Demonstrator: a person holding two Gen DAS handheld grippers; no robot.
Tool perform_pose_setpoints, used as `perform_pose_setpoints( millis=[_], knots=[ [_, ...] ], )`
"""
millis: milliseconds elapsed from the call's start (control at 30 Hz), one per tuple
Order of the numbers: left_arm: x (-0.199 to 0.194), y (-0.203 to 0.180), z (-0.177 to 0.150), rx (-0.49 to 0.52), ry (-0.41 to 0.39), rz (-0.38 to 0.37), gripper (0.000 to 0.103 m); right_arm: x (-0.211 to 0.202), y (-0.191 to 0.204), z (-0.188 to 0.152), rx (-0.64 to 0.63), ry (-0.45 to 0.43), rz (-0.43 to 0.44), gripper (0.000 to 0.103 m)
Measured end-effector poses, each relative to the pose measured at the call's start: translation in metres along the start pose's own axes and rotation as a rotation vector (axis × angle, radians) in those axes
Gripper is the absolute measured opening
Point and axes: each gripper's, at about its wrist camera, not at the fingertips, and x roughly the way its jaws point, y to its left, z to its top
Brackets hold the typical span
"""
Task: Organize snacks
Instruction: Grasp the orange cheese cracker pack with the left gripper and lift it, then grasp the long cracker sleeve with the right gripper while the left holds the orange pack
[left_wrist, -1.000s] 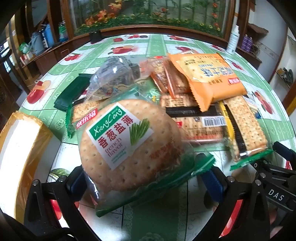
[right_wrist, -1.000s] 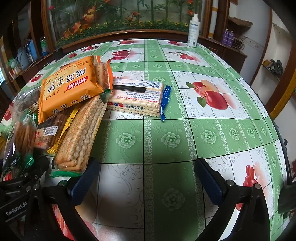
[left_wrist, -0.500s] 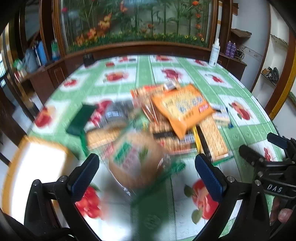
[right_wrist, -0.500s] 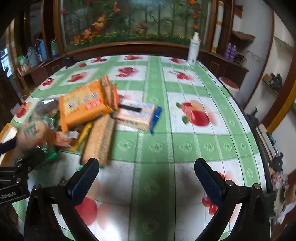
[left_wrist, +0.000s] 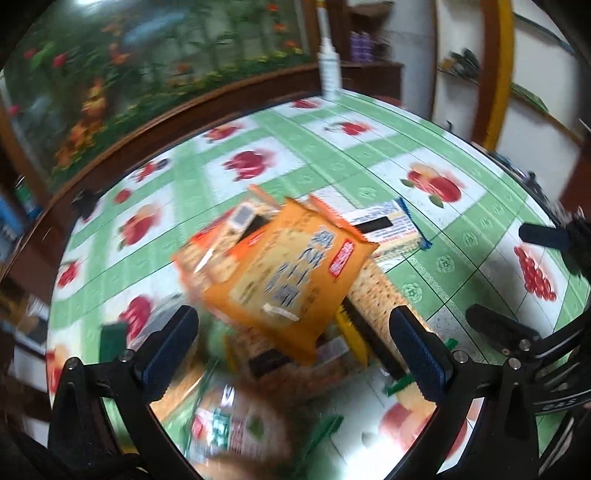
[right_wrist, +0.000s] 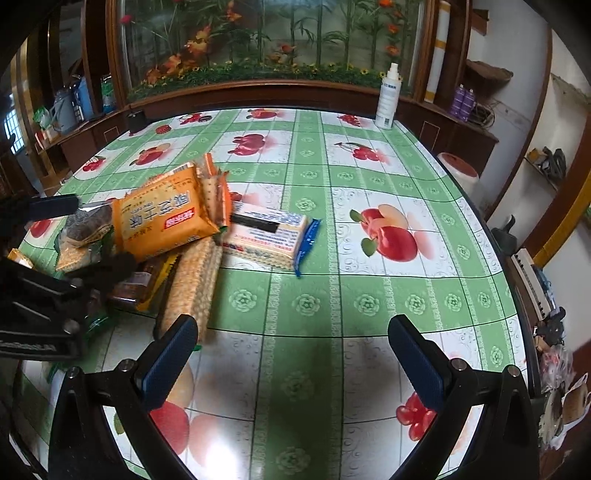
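Observation:
A pile of snack packs lies on the fruit-print tablecloth. An orange cracker bag tops the pile and also shows in the right wrist view. A long cracker sleeve and a white-and-blue biscuit pack lie beside it. A round-biscuit pack with a green label lies blurred near my left gripper, which is open and empty above the pile. My right gripper is open and empty over bare cloth.
A white spray bottle stands at the far table edge. A dark green flat pack lies left of the pile. Wooden shelving and a plant display ring the table. The left gripper's body sits at the left of the right view.
The left gripper let go of the round-biscuit pack, rose and swung right; its view is blurred. The right gripper pulled back and up from the table.

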Motion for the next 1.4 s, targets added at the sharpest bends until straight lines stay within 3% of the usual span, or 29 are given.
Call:
perform_pose_setpoints(
  millis=[133, 333, 467, 567, 767, 1400],
  knots=[
    [0.02, 0.001, 0.009, 0.026, 0.02, -0.041, 0.103, 0.005, -0.006, 0.002, 0.019, 0.007, 0.007, 0.102],
    [0.034, 0.001, 0.013, 0.092, 0.022, -0.017, 0.103, 0.012, -0.009, 0.002, 0.027, 0.02, 0.02, 0.102],
    [0.035, 0.0, 0.016, 0.122, 0.022, -0.035, 0.088, 0.017, -0.008, 0.004, 0.041, 0.03, 0.041, 0.102],
    [0.034, 0.001, 0.015, 0.128, 0.022, -0.038, 0.086, 0.018, -0.005, 0.005, 0.037, 0.035, 0.045, 0.102],
    [0.029, 0.013, 0.013, 0.066, 0.017, -0.062, 0.082, 0.019, -0.001, 0.004, 0.026, 0.041, 0.052, 0.102],
    [0.027, 0.012, 0.009, 0.031, 0.005, -0.001, 0.082, 0.023, 0.017, 0.004, -0.014, 0.055, 0.073, 0.102]
  ],
)
